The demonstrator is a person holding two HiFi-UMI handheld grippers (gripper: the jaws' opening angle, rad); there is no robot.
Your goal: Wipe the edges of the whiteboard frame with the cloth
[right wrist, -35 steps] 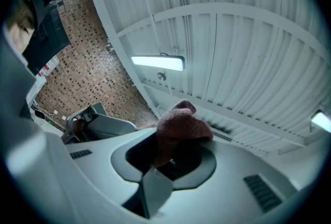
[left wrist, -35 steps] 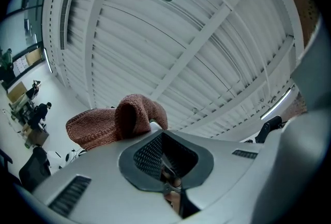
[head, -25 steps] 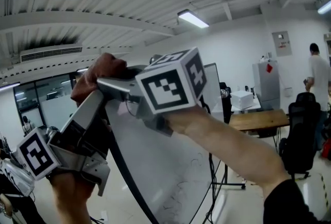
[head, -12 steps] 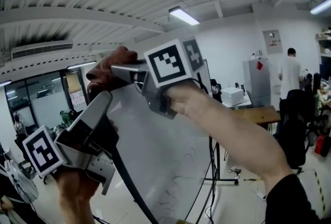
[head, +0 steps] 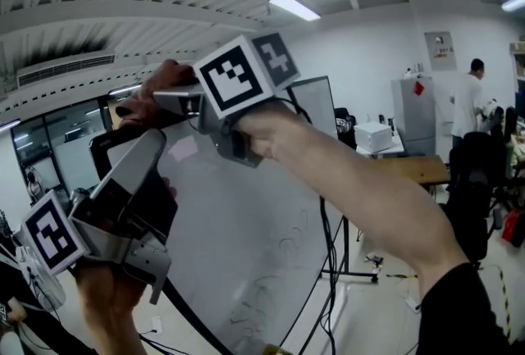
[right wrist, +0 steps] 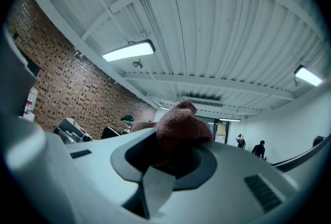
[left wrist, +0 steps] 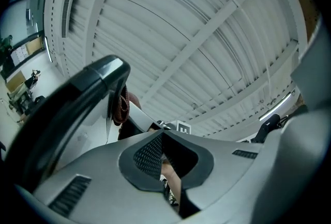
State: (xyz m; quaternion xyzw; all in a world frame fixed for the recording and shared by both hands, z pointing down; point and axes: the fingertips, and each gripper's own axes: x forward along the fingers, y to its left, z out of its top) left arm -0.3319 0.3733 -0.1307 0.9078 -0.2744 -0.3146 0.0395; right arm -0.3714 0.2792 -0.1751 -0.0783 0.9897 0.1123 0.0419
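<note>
1. Lower left of the head view: the left gripper (head: 148, 152) reaches up along the left side of the whiteboard frame (head: 190, 320). Its own view shows its jaws (left wrist: 163, 134) pressed together with nothing between them, and the frame's black rounded corner (left wrist: 98, 74) just to their left.
2. The cube on each gripper carries only black-and-white square patterns, no letters.
3. Upper centre-left: the right gripper (head: 168, 102) is clenched on the reddish-brown cloth (head: 157, 83), held just beside the frame's top corner. In the right gripper view the cloth (right wrist: 178, 123) bulges out above the jaws (right wrist: 173, 148).
4. Centre: the tilted whiteboard (head: 246, 238) has faint scribbles, too faint to read.
5. Far right: a grey cabinet (head: 413, 128) bears a red tag, its print too small to read.
</note>
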